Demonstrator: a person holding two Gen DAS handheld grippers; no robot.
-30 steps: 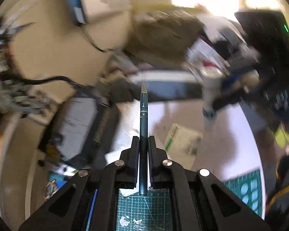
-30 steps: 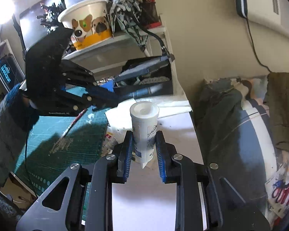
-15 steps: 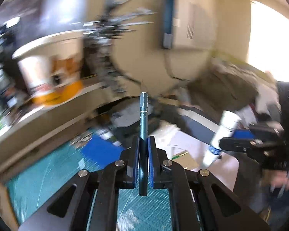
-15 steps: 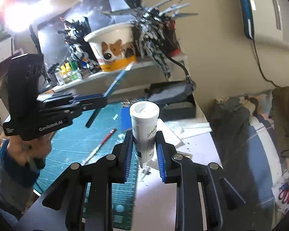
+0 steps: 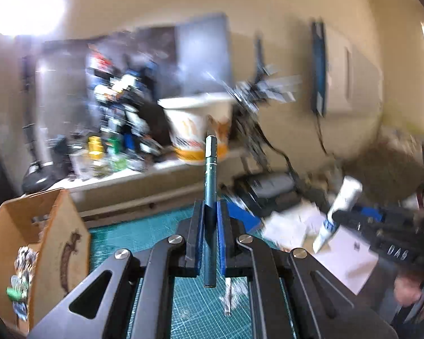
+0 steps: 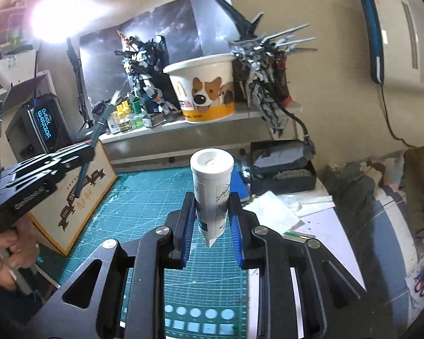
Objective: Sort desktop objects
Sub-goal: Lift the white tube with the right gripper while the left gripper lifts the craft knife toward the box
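Your left gripper (image 5: 210, 220) stays clamped on craft knife (image 5: 211, 186), swung toward shelf; right gripper (image 6: 210, 220) keeps white tube (image 6: 212, 186) clamped, now over cutting mat (image 6: 144, 200).

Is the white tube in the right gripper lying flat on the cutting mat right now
No, the white tube is clamped between the fingers of the right gripper, held above the green cutting mat with its cap end pointing away from the camera.

Both wrist cameras ride close above the green cutting mat (image 6: 144, 197), facing the back shelf. The left view, blurred, looks in from the left; the right view sits further right. Both catch the corgi bucket (image 5: 198, 130), and each sees the other gripper.
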